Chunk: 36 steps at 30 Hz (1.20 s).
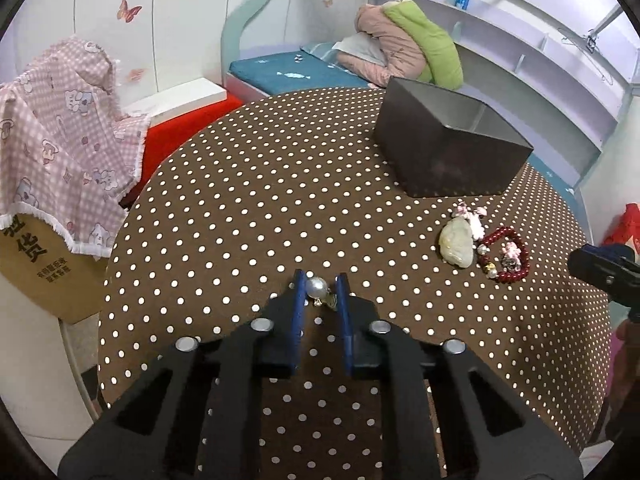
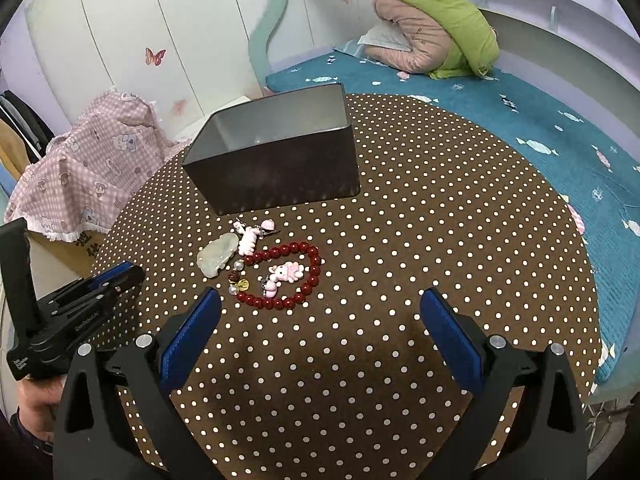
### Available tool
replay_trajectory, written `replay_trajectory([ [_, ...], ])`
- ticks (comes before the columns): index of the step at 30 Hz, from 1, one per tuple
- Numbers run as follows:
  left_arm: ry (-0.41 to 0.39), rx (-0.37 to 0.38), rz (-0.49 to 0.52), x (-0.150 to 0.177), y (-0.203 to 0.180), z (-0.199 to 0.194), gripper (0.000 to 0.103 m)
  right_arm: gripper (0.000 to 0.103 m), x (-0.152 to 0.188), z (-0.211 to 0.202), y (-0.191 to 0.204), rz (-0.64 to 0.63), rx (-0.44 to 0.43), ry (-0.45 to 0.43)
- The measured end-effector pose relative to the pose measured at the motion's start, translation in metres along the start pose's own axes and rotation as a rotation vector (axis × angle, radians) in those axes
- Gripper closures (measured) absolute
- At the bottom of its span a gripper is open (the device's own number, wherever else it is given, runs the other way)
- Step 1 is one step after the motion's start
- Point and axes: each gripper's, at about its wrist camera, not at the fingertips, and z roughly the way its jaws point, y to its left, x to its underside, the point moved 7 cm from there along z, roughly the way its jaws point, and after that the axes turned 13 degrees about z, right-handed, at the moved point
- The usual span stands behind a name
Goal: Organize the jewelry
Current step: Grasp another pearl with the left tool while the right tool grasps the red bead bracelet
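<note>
- Jewelry lies in two places on the round table (image 2: 400,200), which has a brown cloth with white dots.
- A pearl earring (image 1: 317,286) sits near the table's front edge, between the blue pads of the left gripper (image 1: 320,292); the pads are drawn together and pinch it, the pearl against one pad and its gold fitting against the other.
- The rest lies in a small heap just in front of the dark box (image 2: 276,152): a red bead bracelet (image 2: 298,276), a pale green stone pendant (image 2: 218,258) touching its left side, and pink charms (image 2: 250,236), one of them inside the bracelet's ring.
- The box stands open at the top, and what shows of its inside is bare.
- The right gripper (image 2: 320,312) hangs above the cloth just this side of the bracelet, its pads wide apart, with nothing between them.
- Behind the table is a bed (image 2: 520,120) with a blue cover and folded quilts (image 2: 436,40).
</note>
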Motion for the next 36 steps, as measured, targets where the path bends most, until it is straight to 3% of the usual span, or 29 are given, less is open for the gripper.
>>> replay_trajectory([
  [12, -0.018, 0.003, 0.022, -0.003, -0.010, -0.009, 0.092, 0.009, -0.010, 0.031, -0.001, -0.031, 0.030, 0.027],
  [14, -0.023, 0.006, 0.021, -0.003, -0.011, -0.013, 0.092, 0.014, -0.015, 0.037, 0.000, -0.034, 0.031, 0.027],
  [17, -0.034, 0.014, 0.020, -0.004, -0.010, -0.018, 0.092, 0.037, -0.020, 0.046, 0.001, -0.058, 0.053, 0.041],
  [21, -0.048, 0.019, 0.019, -0.008, -0.011, -0.024, 0.092, 0.047, -0.022, 0.052, 0.001, -0.102, 0.082, 0.050],
  [23, -0.051, 0.024, 0.017, -0.009, -0.010, -0.026, 0.092, 0.057, -0.022, 0.054, 0.004, -0.128, 0.082, 0.055],
  [25, -0.054, 0.026, 0.017, -0.011, -0.010, -0.026, 0.092, 0.077, -0.020, 0.054, 0.012, -0.160, 0.055, 0.072],
  [28, -0.059, 0.034, 0.013, -0.013, -0.011, -0.028, 0.092, 0.091, -0.014, 0.053, 0.019, -0.223, 0.063, 0.073],
  [33, -0.068, 0.032, 0.010, -0.013, -0.009, -0.032, 0.092, 0.096, -0.014, 0.052, 0.008, -0.168, 0.036, 0.087],
  [36, -0.067, 0.032, 0.010, -0.014, -0.009, -0.033, 0.092, 0.096, -0.011, 0.053, 0.009, -0.212, 0.041, 0.100],
])
